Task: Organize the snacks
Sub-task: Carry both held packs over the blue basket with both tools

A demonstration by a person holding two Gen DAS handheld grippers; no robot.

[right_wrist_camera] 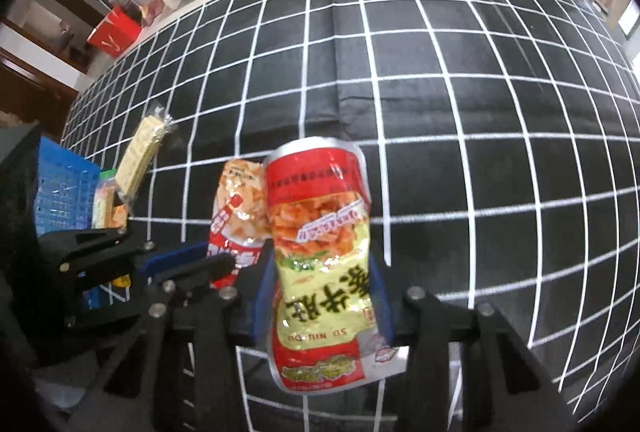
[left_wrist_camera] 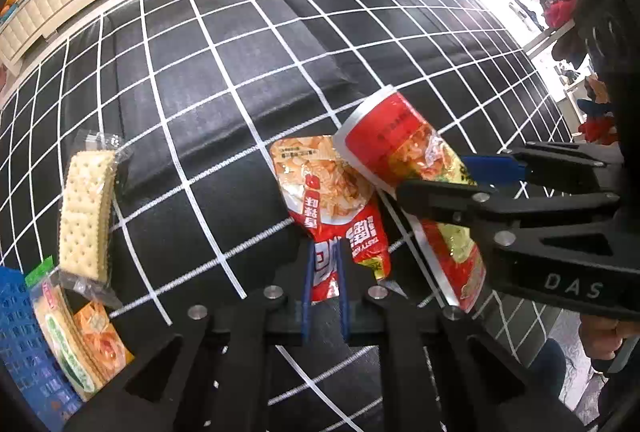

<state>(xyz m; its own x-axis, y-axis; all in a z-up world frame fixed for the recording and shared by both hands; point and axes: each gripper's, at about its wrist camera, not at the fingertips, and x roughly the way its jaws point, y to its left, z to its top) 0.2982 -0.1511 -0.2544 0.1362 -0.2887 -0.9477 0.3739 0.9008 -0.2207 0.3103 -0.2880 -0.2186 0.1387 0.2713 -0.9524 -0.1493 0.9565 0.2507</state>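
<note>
Far on the left, a blue basket [left_wrist_camera: 28,344] sits at the edge of the black cloth with white squares [left_wrist_camera: 248,44]. A flat green and orange snack pack [left_wrist_camera: 76,340] leans on the basket, and a clear pack of pale crackers [left_wrist_camera: 86,212] stands tilted just beside it. Near the middle, the left gripper [left_wrist_camera: 325,264] points down at the cloth. Its 2 blue pads are almost together, and they pinch the bottom end of a small red snack bag [left_wrist_camera: 320,192]. The rest of that bag lies flat on the cloth, stretching away from the gripper. Next to it on the right is a bigger red and yellow snack bag [right_wrist_camera: 320,260]. It touches the small bag along 1 side, and its top edge sits a bit over it. The right gripper [right_wrist_camera: 324,296] has this bigger bag between its 2 blue pads. The pads are partly apart, 1 on each side of the bag, and they press on its lower half. The red top of the bag sticks out past the fingers, away from the gripper.
</note>
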